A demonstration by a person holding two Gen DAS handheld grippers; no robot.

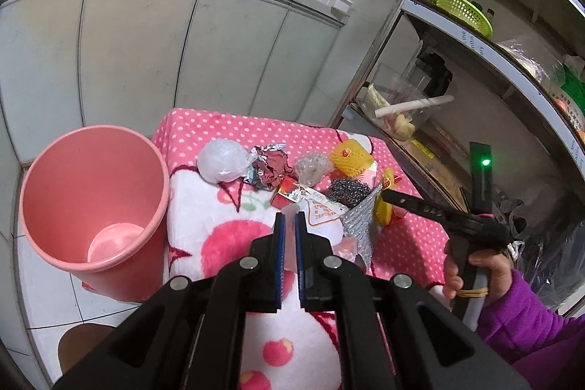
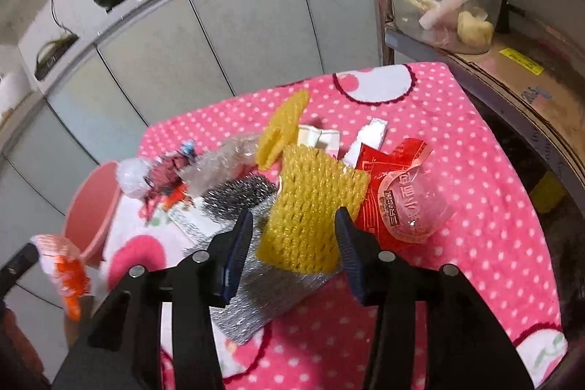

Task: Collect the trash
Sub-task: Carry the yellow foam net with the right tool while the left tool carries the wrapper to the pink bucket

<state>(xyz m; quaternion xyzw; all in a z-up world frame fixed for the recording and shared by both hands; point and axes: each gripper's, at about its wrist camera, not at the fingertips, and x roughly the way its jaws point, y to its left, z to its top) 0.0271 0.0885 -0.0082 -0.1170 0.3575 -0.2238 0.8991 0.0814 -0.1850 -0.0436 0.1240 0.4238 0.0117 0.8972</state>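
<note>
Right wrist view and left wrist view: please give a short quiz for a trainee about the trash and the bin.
1. True or false: the pink bin already holds trash.
2. What sits between the open jaws of the right hand-held gripper? A steel scourer; B yellow foam net; C red wrapper.
3. Which hand-held gripper is shut on the white and orange wrapper?
Key: 1 false; 2 B; 3 the left hand-held gripper.

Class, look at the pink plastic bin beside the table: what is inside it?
The pink plastic bin shows only its bare pink floor and inner wall; no trash is visible. The near rim hides part of the bottom.
</note>
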